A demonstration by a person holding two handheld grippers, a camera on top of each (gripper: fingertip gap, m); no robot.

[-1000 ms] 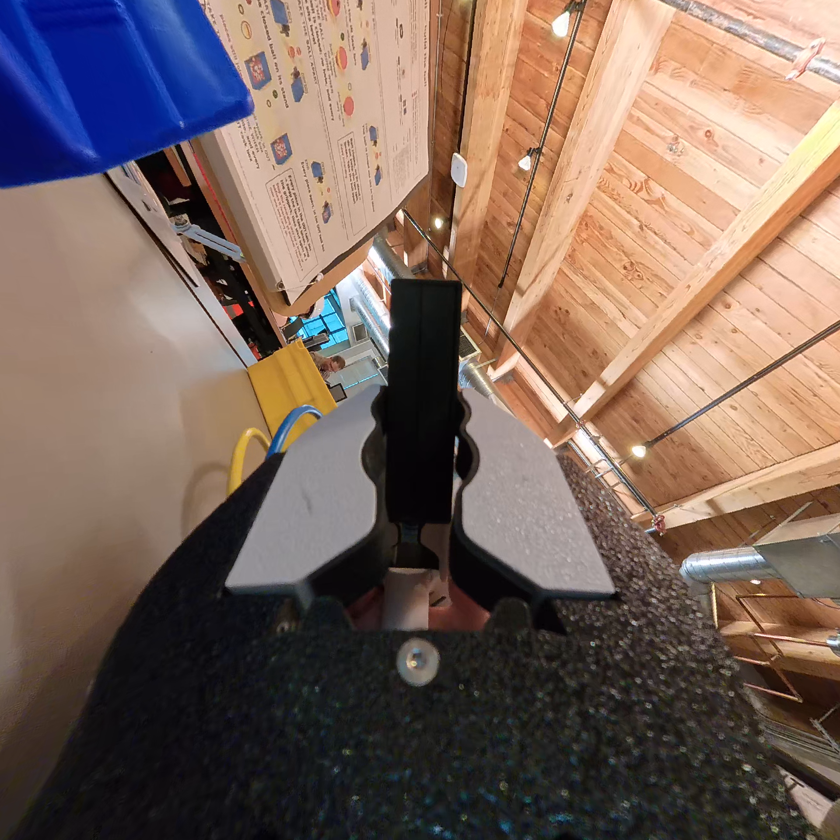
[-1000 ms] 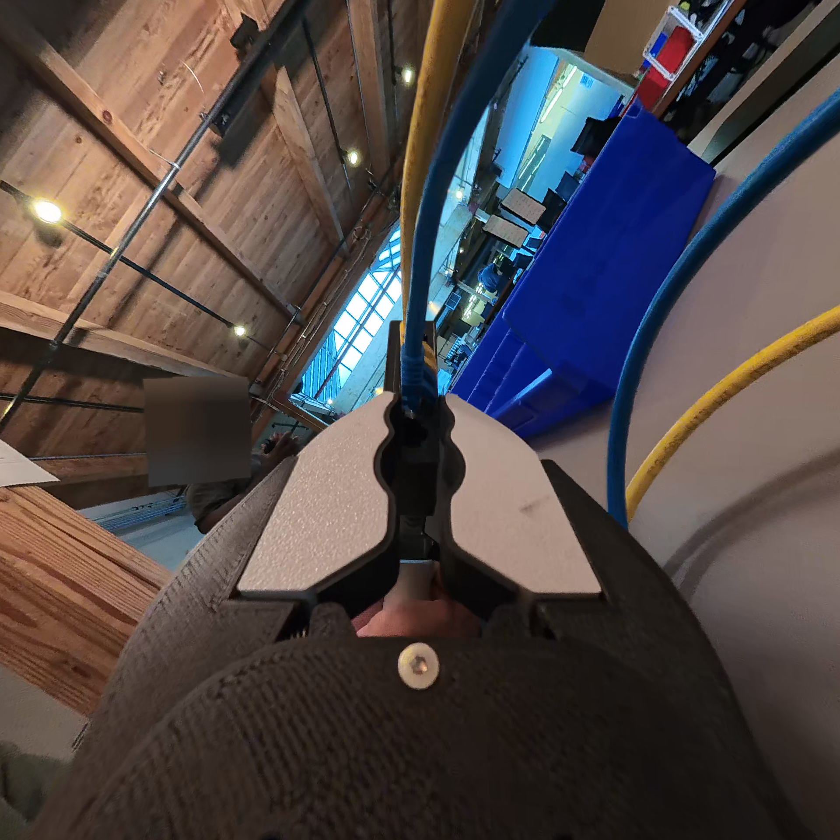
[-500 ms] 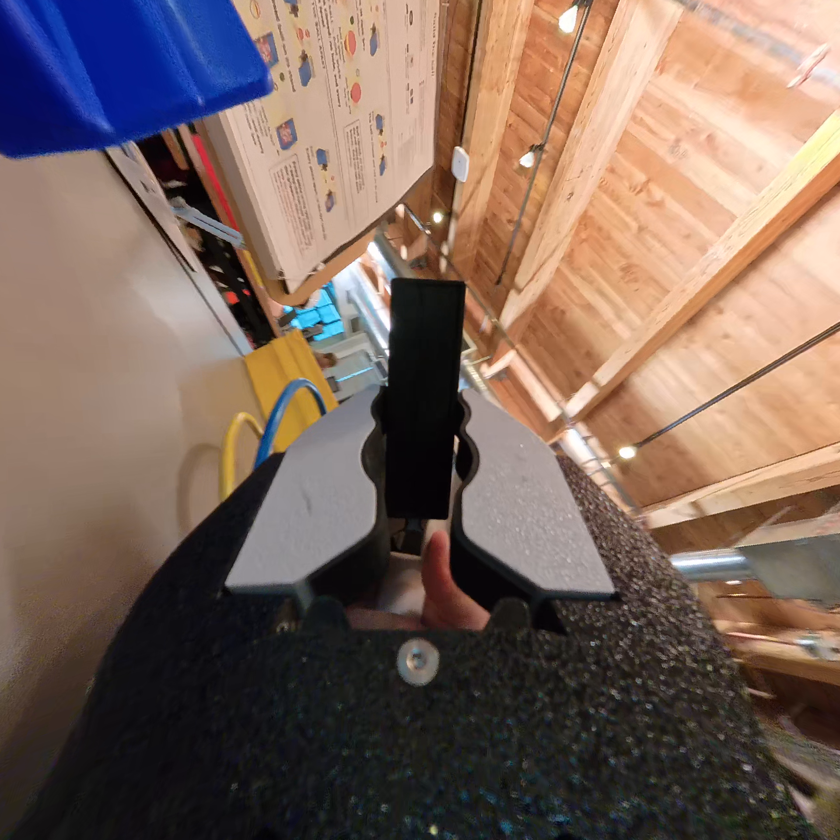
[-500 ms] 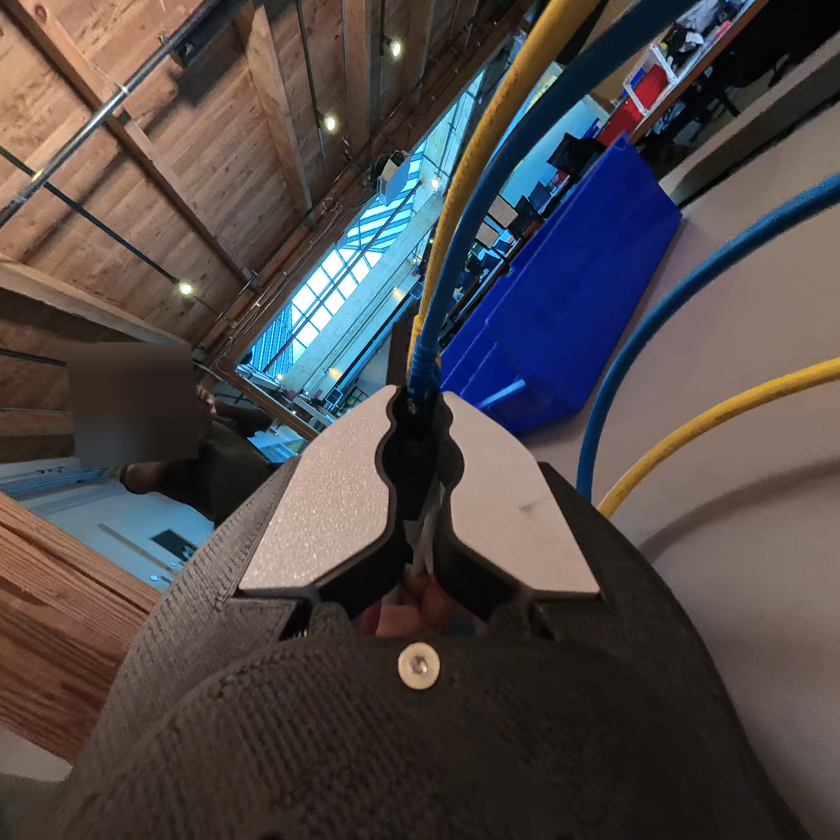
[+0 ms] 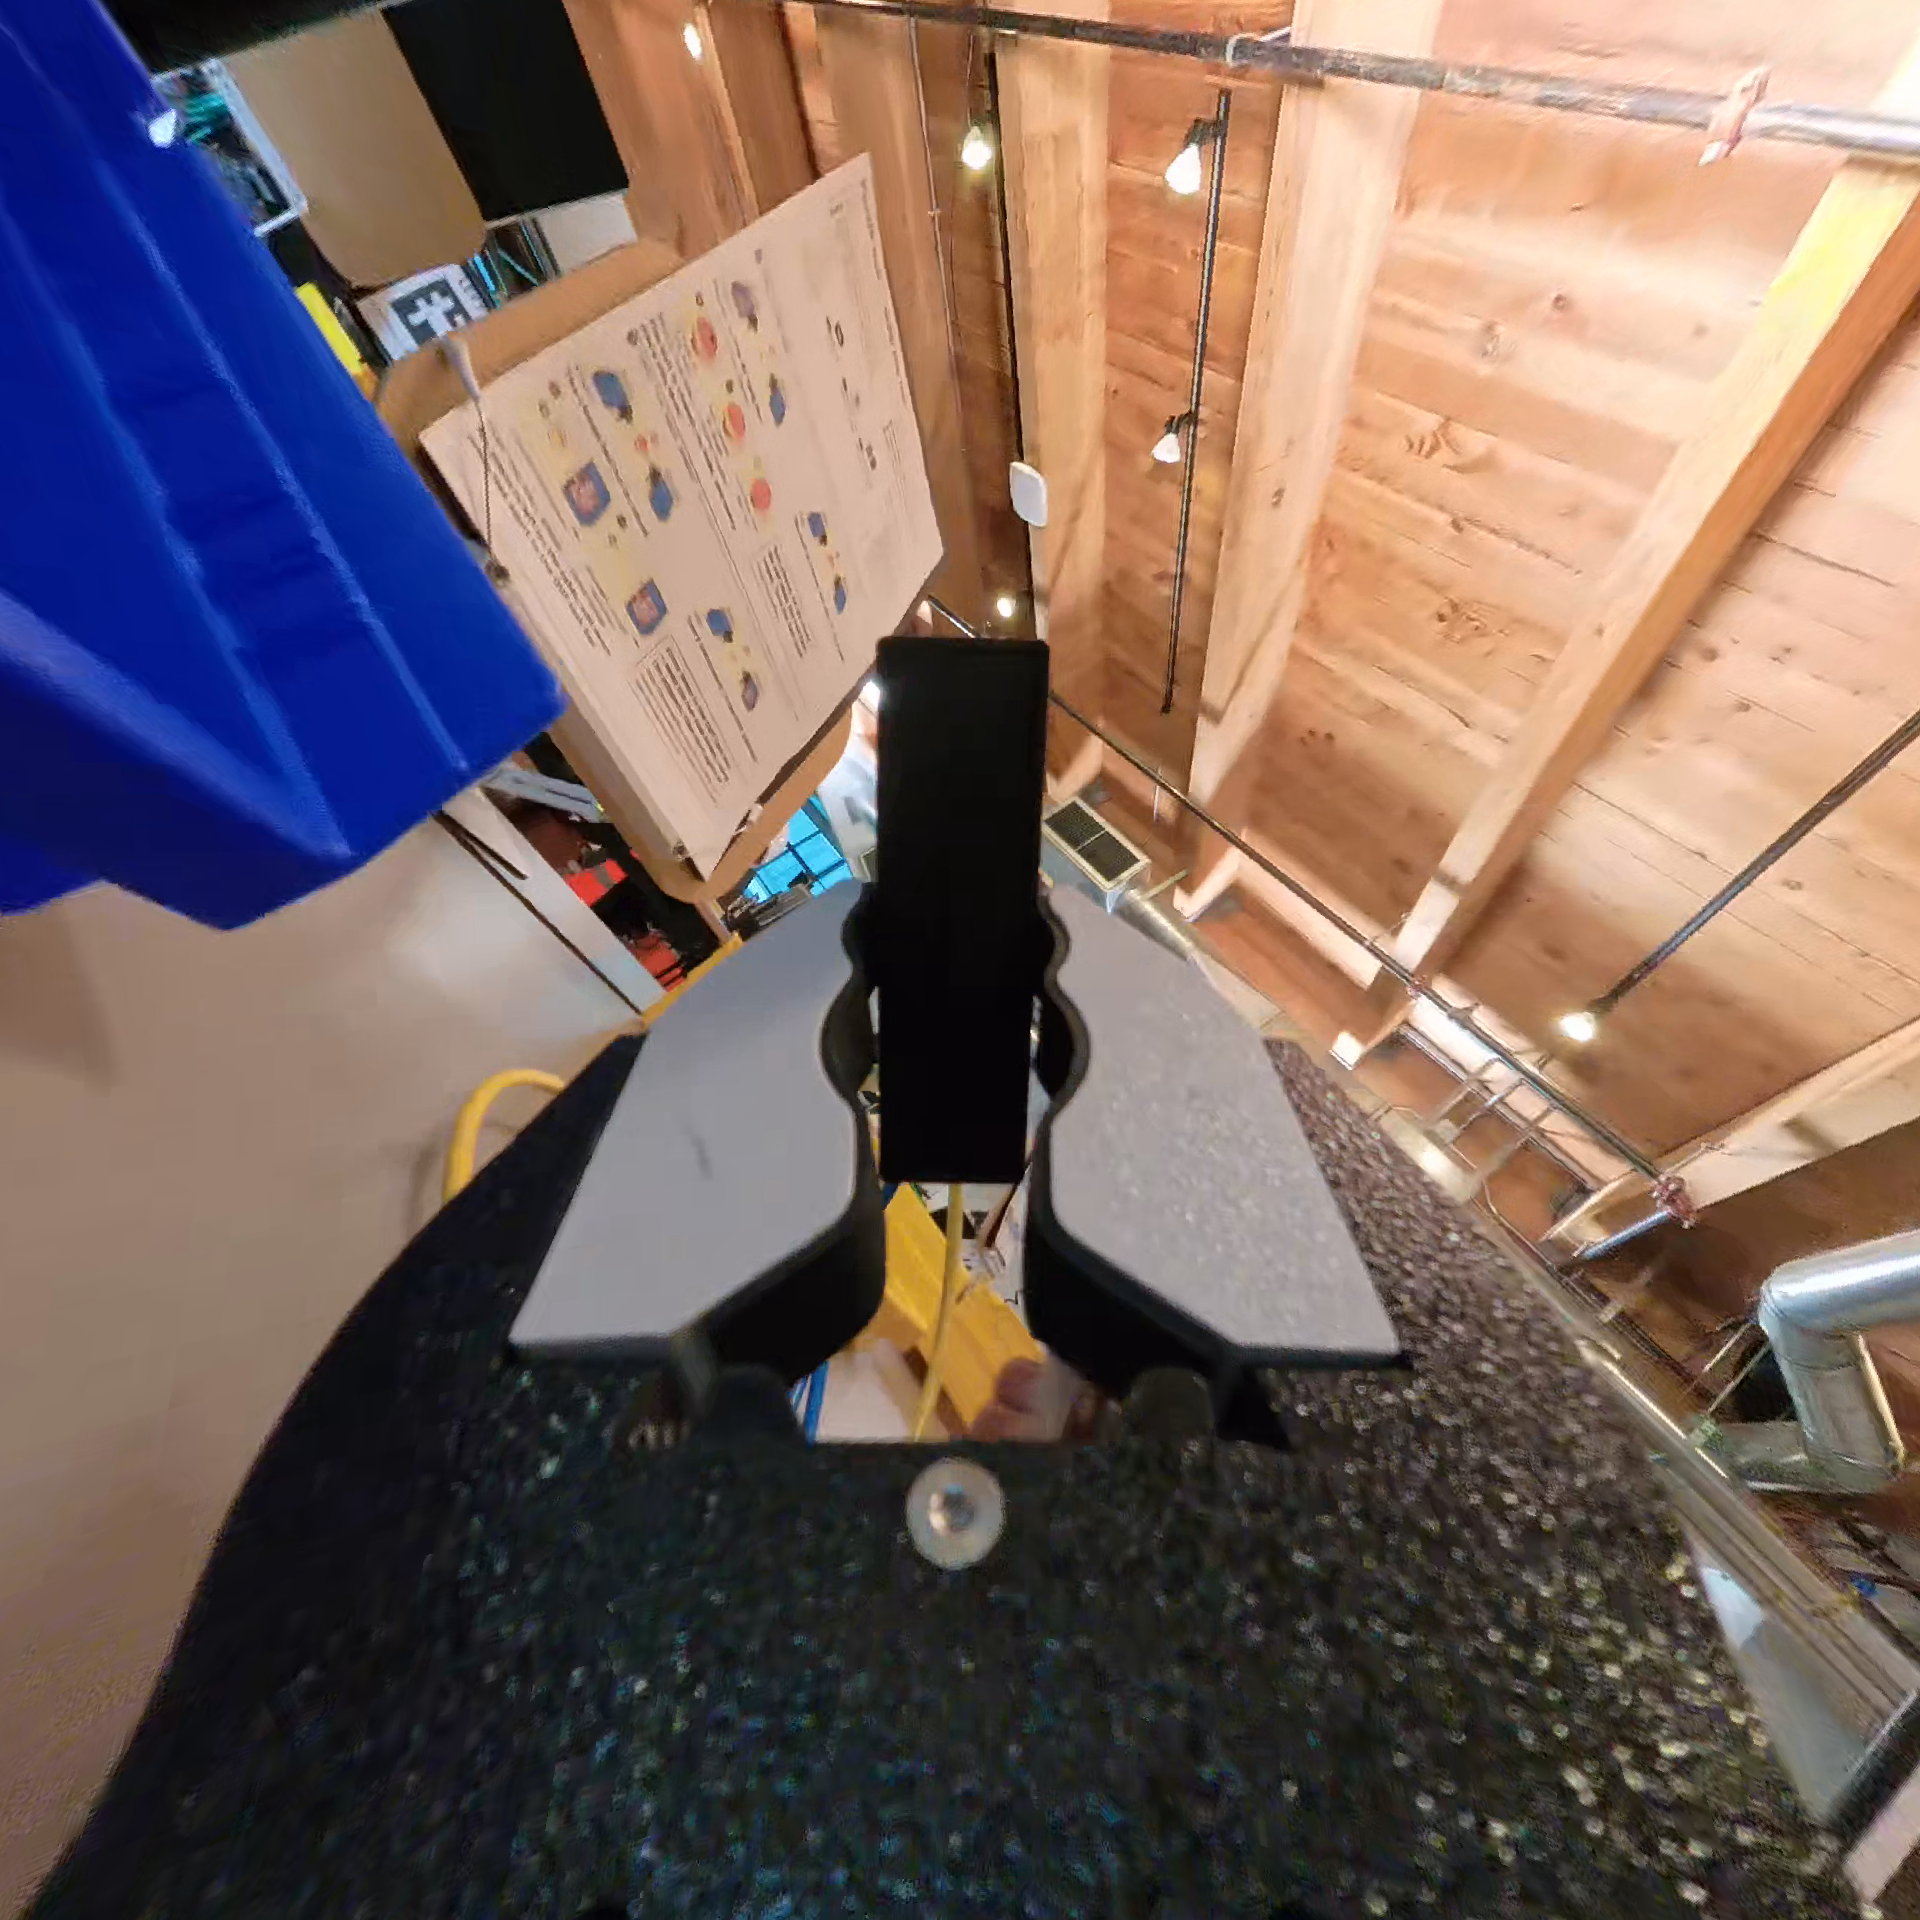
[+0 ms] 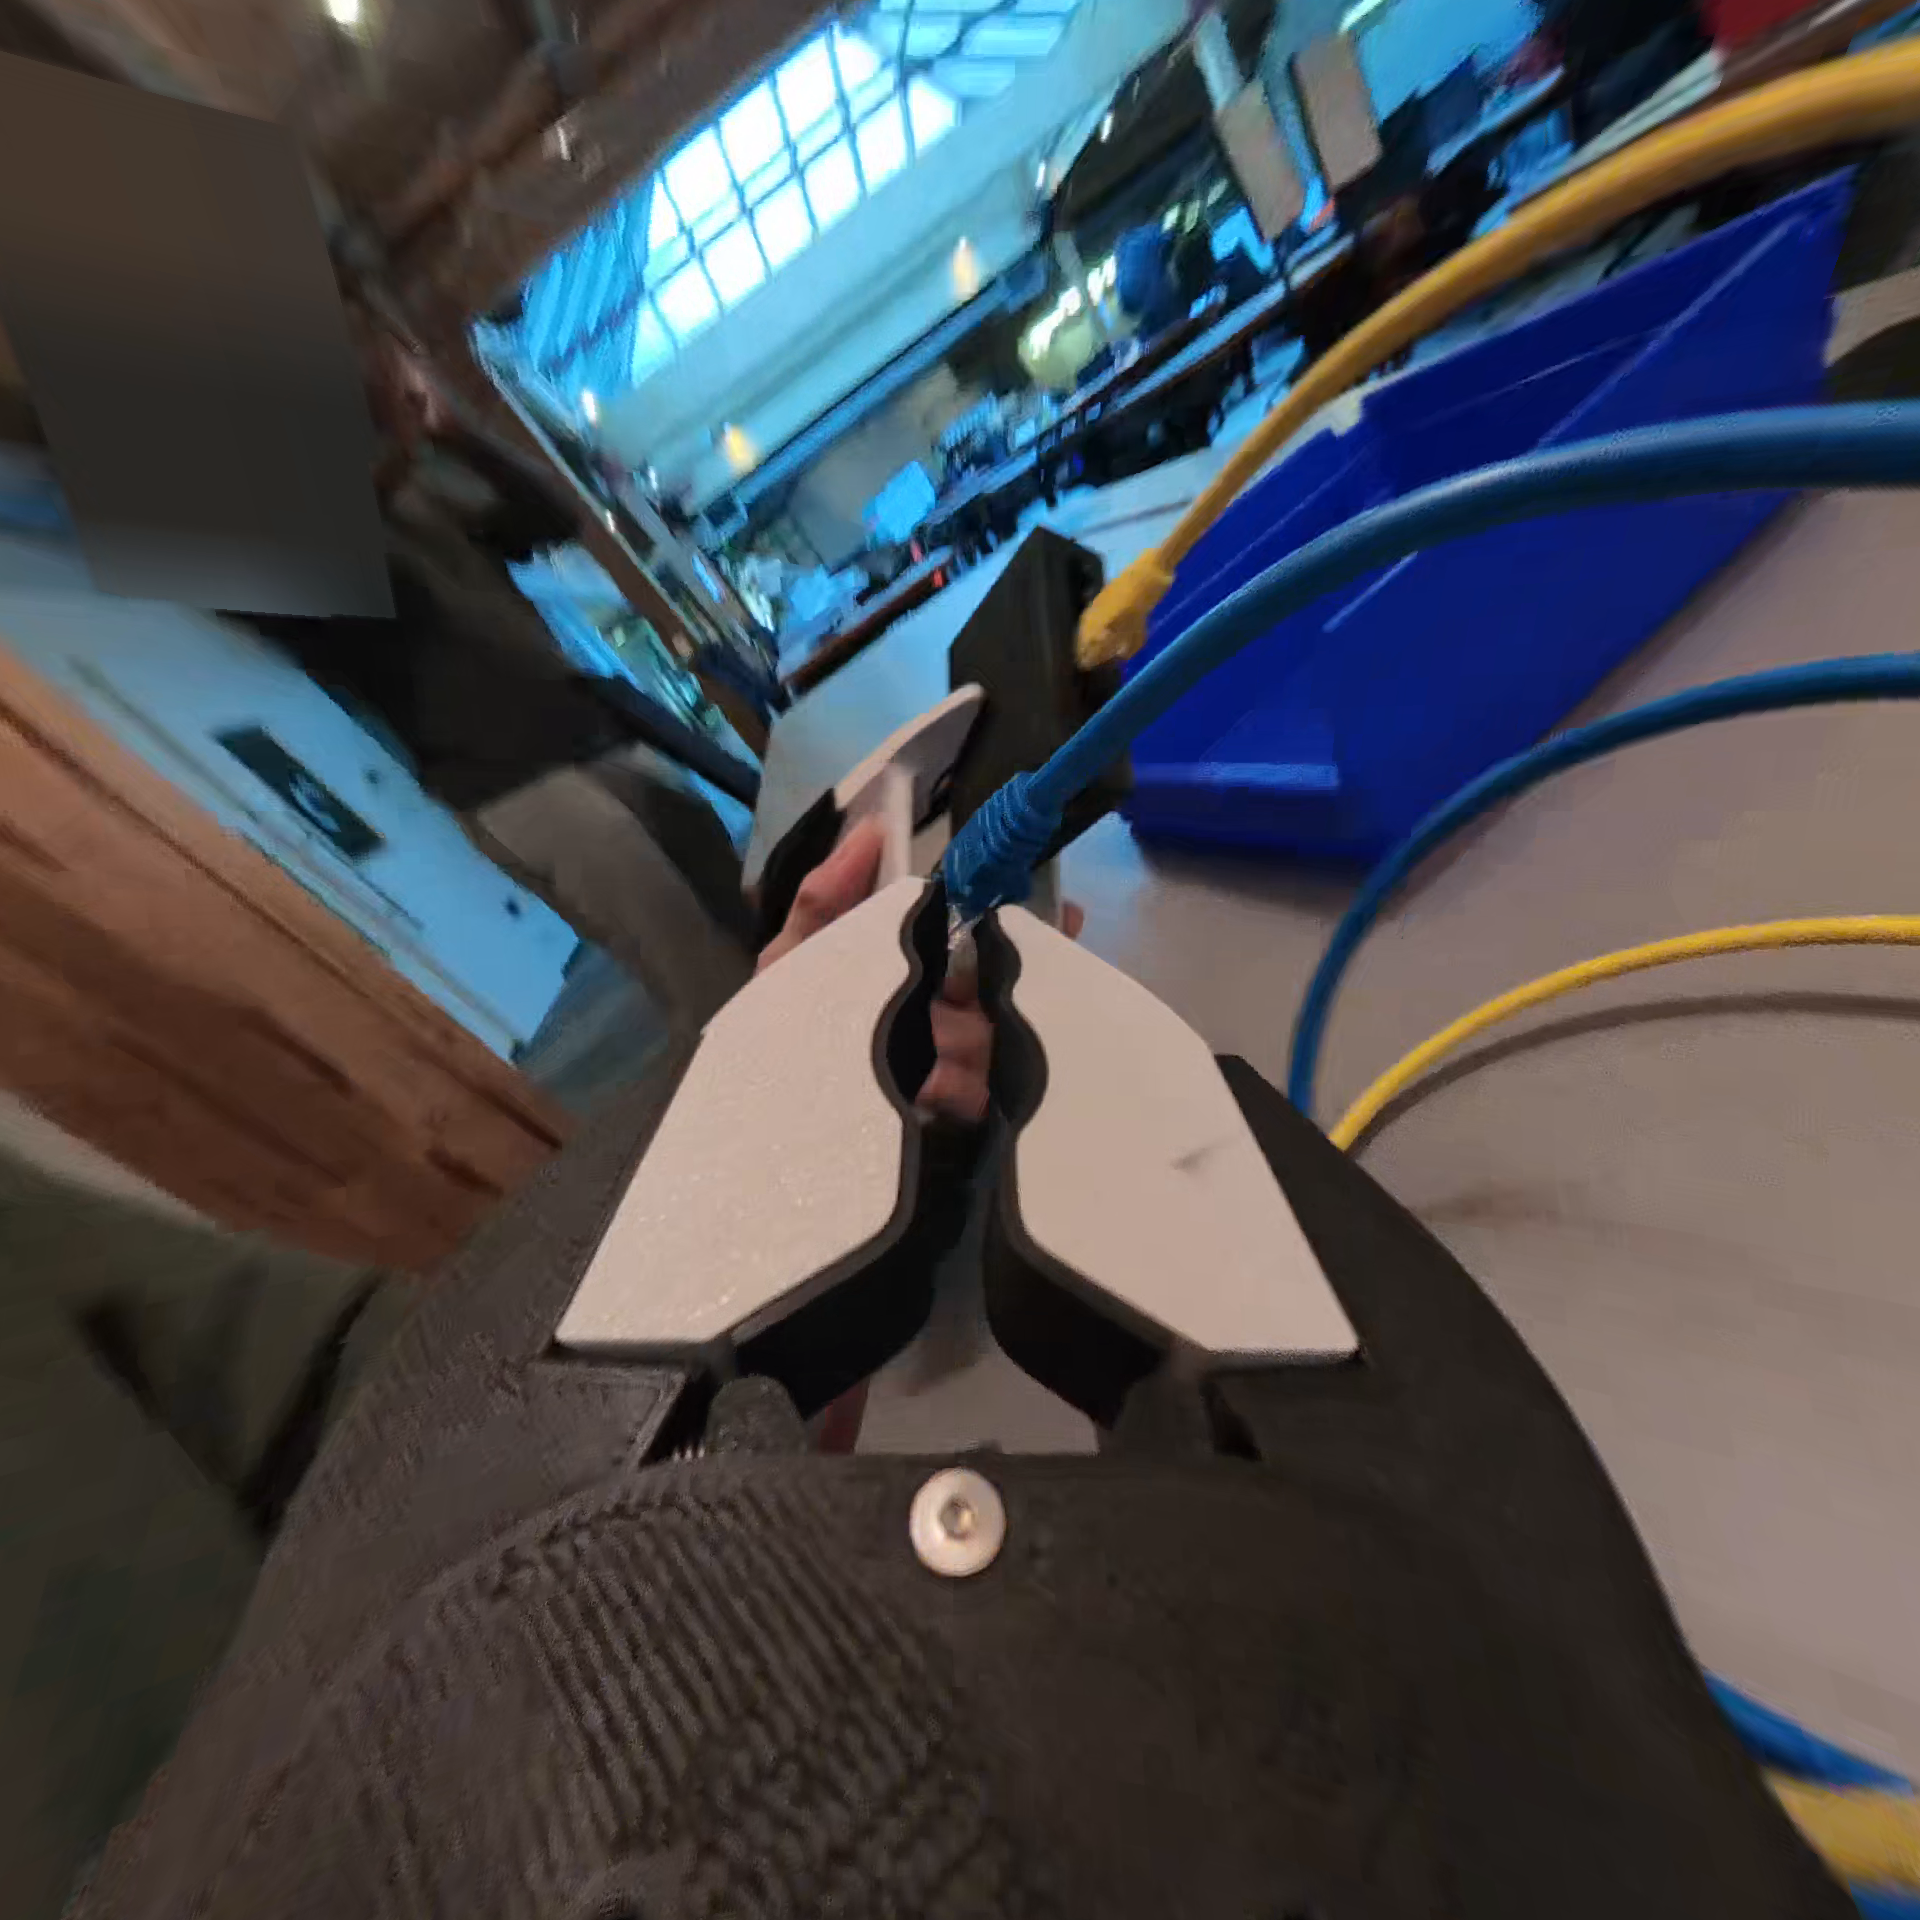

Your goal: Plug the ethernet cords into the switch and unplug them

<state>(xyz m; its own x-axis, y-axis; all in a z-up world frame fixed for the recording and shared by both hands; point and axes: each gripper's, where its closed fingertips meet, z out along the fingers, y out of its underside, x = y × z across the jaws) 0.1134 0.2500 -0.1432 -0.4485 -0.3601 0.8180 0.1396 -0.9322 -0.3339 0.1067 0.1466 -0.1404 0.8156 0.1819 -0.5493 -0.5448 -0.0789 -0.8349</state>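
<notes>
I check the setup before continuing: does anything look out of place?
Nothing looks damaged. The switch is held in the left claw; the right claw pinches the blue cord plug, outside the switch.

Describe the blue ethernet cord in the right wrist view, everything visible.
The blue ethernet cord is a smooth round cable with a ribbed blue boot and a clear plug tip. The right tongs are shut on that tip, so the plug is out of the black switch behind it. The cable arcs up and right in the air; another blue loop lies on the grey table.
</notes>
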